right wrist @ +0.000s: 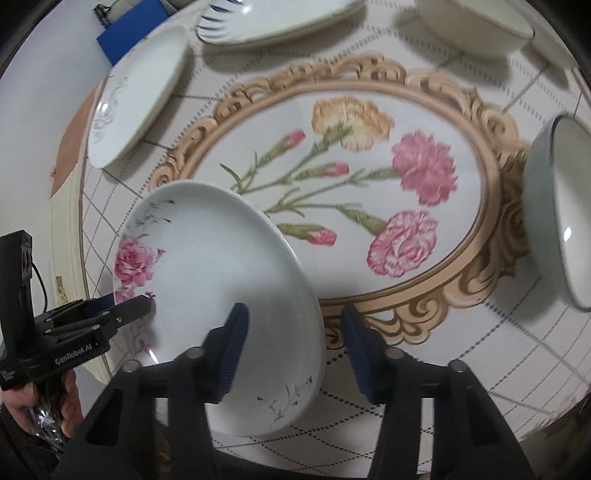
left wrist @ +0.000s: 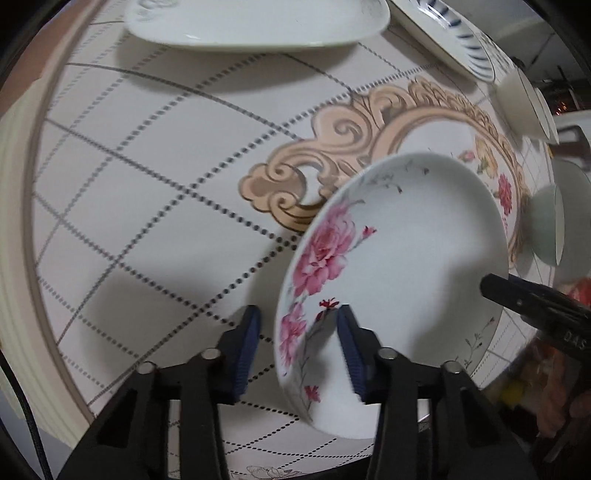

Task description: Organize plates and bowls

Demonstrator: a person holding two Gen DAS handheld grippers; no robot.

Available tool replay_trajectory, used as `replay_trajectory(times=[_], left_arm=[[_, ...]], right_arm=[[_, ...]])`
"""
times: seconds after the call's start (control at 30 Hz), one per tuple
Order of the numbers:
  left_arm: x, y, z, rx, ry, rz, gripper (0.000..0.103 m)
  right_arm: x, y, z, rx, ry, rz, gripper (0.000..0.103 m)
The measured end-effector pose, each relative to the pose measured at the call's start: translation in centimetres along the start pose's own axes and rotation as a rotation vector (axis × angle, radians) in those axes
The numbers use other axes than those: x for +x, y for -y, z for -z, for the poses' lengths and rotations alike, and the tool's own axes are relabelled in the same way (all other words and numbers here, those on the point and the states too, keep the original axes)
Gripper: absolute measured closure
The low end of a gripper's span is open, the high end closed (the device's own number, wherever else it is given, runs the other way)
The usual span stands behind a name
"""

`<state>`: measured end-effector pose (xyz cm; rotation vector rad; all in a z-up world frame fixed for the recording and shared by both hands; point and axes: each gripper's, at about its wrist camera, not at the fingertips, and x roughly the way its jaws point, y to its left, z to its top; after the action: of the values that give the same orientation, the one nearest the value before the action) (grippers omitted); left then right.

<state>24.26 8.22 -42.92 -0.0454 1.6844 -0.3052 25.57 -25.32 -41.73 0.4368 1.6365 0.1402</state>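
Observation:
A white plate with pink flowers (left wrist: 406,266) sits near the table's front edge; it also shows in the right wrist view (right wrist: 229,269). My left gripper (left wrist: 299,332) is open, its jaws astride the plate's near rim, one above and one beside it. My right gripper (right wrist: 295,332) is open, its jaws astride the plate's opposite rim. The right gripper's tip (left wrist: 517,295) shows over the plate in the left wrist view. The left gripper's tip (right wrist: 122,314) shows at the plate's edge in the right wrist view.
A plain white plate (left wrist: 255,26) (right wrist: 136,96) and a blue-striped plate (left wrist: 450,37) (right wrist: 273,18) lie at the back. A cream bowl (left wrist: 524,107) (right wrist: 480,26) and a pale green bowl (left wrist: 546,225) (right wrist: 557,210) stand to the side. The round table (right wrist: 480,369) has a flowered cloth.

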Motion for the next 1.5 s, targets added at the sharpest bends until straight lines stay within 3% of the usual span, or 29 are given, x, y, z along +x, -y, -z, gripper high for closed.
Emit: replay_trajectory(times=[0.07,0.2,0.47,0.93,1.23,1.33,1.37,1.4,1.47,1.5], left_arm=[[0.0,0.1,0.0,0.011,-0.004,0.026,0.079],[-0.3,0.0,0.5,0.013,0.019,0.045,0.084],[-2.3,-0.4,2.8,0.011,0.061,-0.003,0.088],[-6.0,-12.2,4.8,-0.139,0.105,-0.069,0.090],[-6.7,-15.4,5.2,-0.139,0.108,-0.058,0.090],[-6.6,-14.8,4.6,-0.166,0.099,-0.054,0.089],[-7.1,-15.4,4.6,-0.186,0.104,-0.054,0.088],[-7.7,-15.8,4.6,-0.197,0.111,-0.056,0.088],[-9.1,-16.7,4.3,-0.209,0.129,-0.072,0.082],[-9.7,-17.1,4.0,-0.220,0.137,-0.074,0.079]], right_arm=[[0.8,0.1,0.0,0.020,-0.015,-0.006,0.068],[1.5,0.3,0.3,0.038,-0.010,0.009,0.082],[2.0,-1.7,1.4,-0.005,-0.025,0.020,0.084],[5.6,-14.8,1.7,-0.163,-0.077,-0.013,0.086],[8.3,-17.3,0.7,-0.145,-0.098,0.007,0.085],[7.5,-16.5,0.2,-0.108,-0.086,-0.013,0.082],[6.9,-16.4,-0.1,-0.105,-0.072,0.000,0.071],[5.9,-16.5,-0.5,-0.102,-0.044,0.018,0.051],[3.9,-16.4,-1.6,-0.085,0.023,0.029,0.028],[2.8,-16.2,-1.9,-0.069,0.055,0.025,0.022]])
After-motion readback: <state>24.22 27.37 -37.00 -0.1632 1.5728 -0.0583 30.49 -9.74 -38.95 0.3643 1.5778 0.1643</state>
